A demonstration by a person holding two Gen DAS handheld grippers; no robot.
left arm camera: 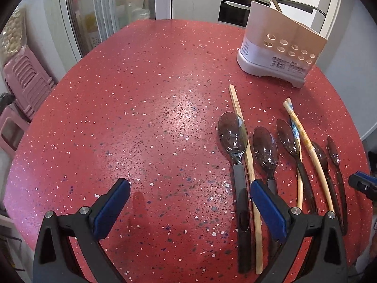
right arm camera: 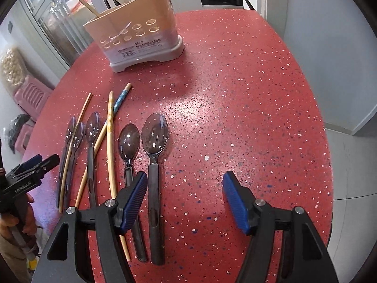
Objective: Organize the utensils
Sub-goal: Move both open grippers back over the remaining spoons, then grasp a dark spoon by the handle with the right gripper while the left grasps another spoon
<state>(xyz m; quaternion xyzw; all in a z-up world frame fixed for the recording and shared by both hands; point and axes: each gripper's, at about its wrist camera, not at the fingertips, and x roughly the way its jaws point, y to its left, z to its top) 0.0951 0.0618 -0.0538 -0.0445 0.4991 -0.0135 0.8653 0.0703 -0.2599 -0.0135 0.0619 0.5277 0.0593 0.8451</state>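
Several dark translucent spoons with black handles and several wooden chopsticks lie in a row on the red speckled table. In the left wrist view the largest spoon [left arm camera: 233,136] lies beside a plain chopstick [left arm camera: 245,141]; a patterned chopstick [left arm camera: 299,132] lies further right. In the right wrist view the largest spoon [right arm camera: 154,136] is just left of centre. A beige utensil holder [left arm camera: 280,44] with round holes stands at the back, also in the right wrist view [right arm camera: 139,28], with chopsticks standing in it. My left gripper [left arm camera: 189,188] is open and empty, left of the row. My right gripper [right arm camera: 183,181] is open and empty, right of the row.
The red table [left arm camera: 146,108] curves away at its edges. Pink stools [left arm camera: 26,82] stand at the left. A glass cabinet [left arm camera: 106,7] and kitchen counter lie behind. The right gripper's tip [left arm camera: 362,184] shows at the right edge; the left gripper [right arm camera: 30,172] shows in the right wrist view.
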